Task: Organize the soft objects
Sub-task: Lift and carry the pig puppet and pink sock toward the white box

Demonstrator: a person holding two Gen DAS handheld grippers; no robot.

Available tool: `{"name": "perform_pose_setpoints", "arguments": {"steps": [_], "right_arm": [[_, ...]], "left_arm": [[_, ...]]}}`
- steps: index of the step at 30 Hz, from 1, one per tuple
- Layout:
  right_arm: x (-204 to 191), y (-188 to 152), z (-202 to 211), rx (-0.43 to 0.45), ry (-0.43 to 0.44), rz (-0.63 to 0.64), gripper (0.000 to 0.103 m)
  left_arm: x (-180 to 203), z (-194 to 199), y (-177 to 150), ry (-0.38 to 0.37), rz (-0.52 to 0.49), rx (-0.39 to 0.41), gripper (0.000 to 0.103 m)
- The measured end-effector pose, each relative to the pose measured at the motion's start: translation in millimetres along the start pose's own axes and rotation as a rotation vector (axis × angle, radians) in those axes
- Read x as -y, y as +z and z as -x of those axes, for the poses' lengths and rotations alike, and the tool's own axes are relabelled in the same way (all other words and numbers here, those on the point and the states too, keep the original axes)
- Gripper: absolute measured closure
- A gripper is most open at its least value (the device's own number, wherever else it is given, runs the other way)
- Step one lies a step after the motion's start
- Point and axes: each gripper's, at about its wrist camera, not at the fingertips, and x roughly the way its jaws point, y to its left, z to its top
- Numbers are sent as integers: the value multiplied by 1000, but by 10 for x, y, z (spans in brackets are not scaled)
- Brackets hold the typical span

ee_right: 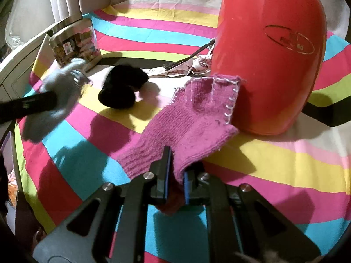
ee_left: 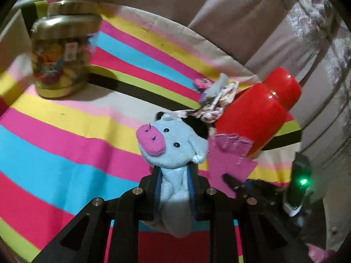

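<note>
My left gripper [ee_left: 174,175] is shut on a light blue plush pig [ee_left: 173,146] with a pink snout, held above the striped cloth; the pig also shows blurred in the right wrist view [ee_right: 57,96]. My right gripper [ee_right: 176,168] is shut on the cuff of a magenta knitted glove [ee_right: 193,114], whose fingers rest against a red flask [ee_right: 269,54]. The glove [ee_left: 230,153] and flask [ee_left: 261,111] appear at the right in the left wrist view. A black soft bundle [ee_right: 122,87] and a patterned cloth piece [ee_right: 186,68] lie on the table.
A clear jar with a gold lid [ee_left: 61,52], full of colourful items, stands at the far left; it also shows in the right wrist view [ee_right: 74,43]. The multicoloured striped tablecloth [ee_left: 65,135] covers the table. Mauve curtains [ee_left: 219,4] hang behind.
</note>
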Motion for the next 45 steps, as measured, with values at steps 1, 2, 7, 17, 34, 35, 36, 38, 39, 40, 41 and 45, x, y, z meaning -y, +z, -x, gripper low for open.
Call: {"name": "perform_pose_setpoints", "arguments": {"steps": [1,2,7,17,34,35,36,38,39,40,41,45], "right_arm": [[-1,0,0,0,-1,0,90],[2,0,0,0,0,0,90],[46,-3,48,29,36,-21,91],[223,-101,374,141,247,-155,91],[314,-93,145,-59,32,-300,22],[238,-30,90,-62,30,-292,22],[151,37,26,-67,44,-280,22],[-65,180,-114,-88,32,-222,22],[-197,248,-197,-100,3,-168,21],[-321,292,-292,-109,-41,-108,20],[-409,313,-354,-120,-90,-53,18],[-432,272,-302,-60,-93,49,39]], "left_arm": [[43,25,-15,24,-31,9,80],[82,58,-35,36,-54,13,80],[181,228,-182,72,-101,29,80],[-26,271,-507,103,-38,-21,80],[-26,367,-524,101,-29,5,79],[-24,367,-528,99,-28,5,79],[-19,368,-536,97,-29,5,79],[-7,378,-549,96,-30,3,79],[-5,391,-555,96,-32,4,79],[-6,422,-559,99,-34,9,79],[-12,453,-562,103,-37,14,79],[-78,609,-582,129,-44,44,79]]}}
